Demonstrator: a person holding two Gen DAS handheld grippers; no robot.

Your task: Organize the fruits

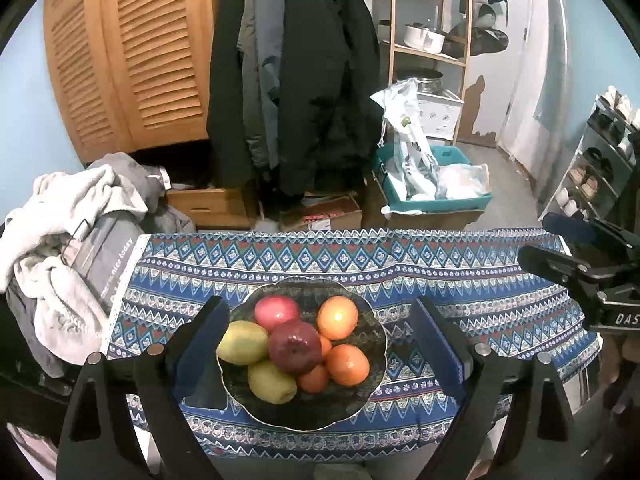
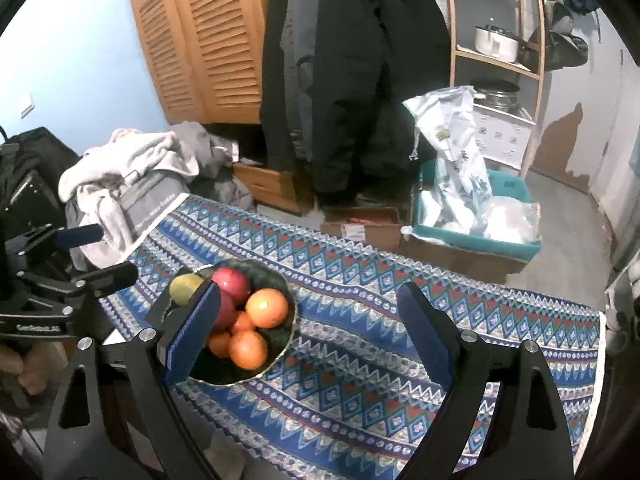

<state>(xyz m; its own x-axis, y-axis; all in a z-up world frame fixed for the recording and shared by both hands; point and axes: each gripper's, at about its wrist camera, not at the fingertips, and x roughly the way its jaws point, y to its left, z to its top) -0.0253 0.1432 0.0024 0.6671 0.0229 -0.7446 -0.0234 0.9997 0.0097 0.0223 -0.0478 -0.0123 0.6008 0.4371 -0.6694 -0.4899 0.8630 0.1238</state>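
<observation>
Inside bowl [image 1: 372,364]: piled fruits [image 1: 294,346]

Woven patterned cloth [image 1: 460,276]; dark glossy bowl [image 1: 372,344]; shiny orange [image 1: 337,317] at its 1 o'clock; matt black plastic fingers [image 1: 452,344].

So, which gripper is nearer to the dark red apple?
Left. The left gripper is open around the bowl, framing the dark red apple. The right gripper is open, off to the bowl's right.

Blue walls [image 2: 80,40], louvered wooden doors [image 1: 132,52], hanging coats [image 1: 312,80], shelf [image 1: 428,52]
</observation>
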